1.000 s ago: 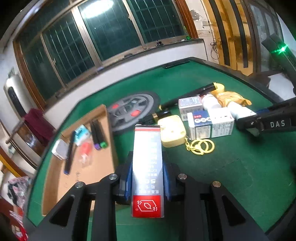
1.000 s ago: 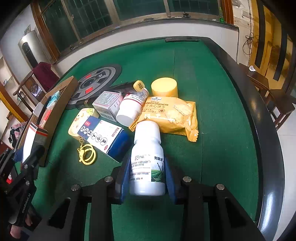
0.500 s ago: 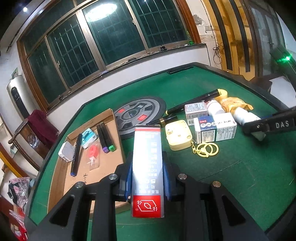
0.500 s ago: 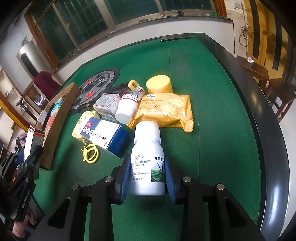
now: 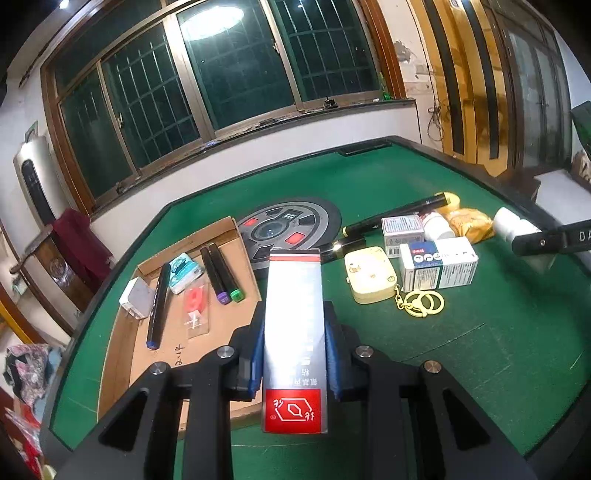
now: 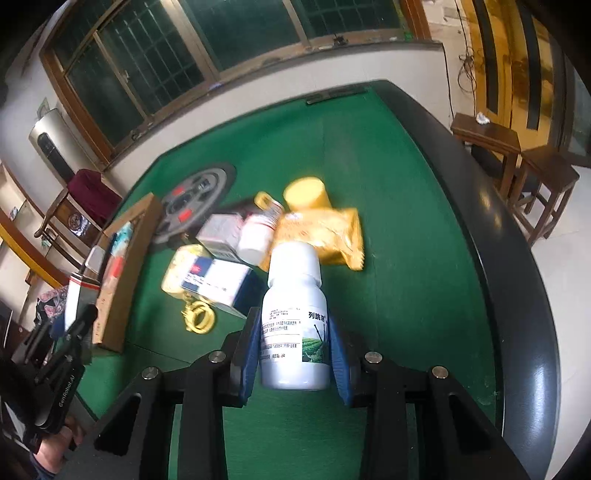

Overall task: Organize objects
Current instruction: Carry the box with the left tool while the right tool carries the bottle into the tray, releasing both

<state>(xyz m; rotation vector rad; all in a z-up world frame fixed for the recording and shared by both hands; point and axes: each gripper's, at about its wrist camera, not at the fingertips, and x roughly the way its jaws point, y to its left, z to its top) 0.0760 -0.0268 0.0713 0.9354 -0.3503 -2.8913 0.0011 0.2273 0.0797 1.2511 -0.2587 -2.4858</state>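
- Your left gripper (image 5: 294, 347) is clamped on the silver-red box (image 5: 294, 332), held above the felt beside the cardboard tray (image 5: 122, 354) at ten o'clock, likely bound there.
- Your right gripper (image 6: 293, 349) pinches the white bottle (image 6: 294, 325), lifted clear of the clutter at eleven o'clock.

Ceiling-lamp glare on window (image 5: 210, 16); right view motion-blurred, fisheye-bent.

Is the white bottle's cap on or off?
On. The white bottle, clamped in the right gripper, has its white cap seated over the neck.
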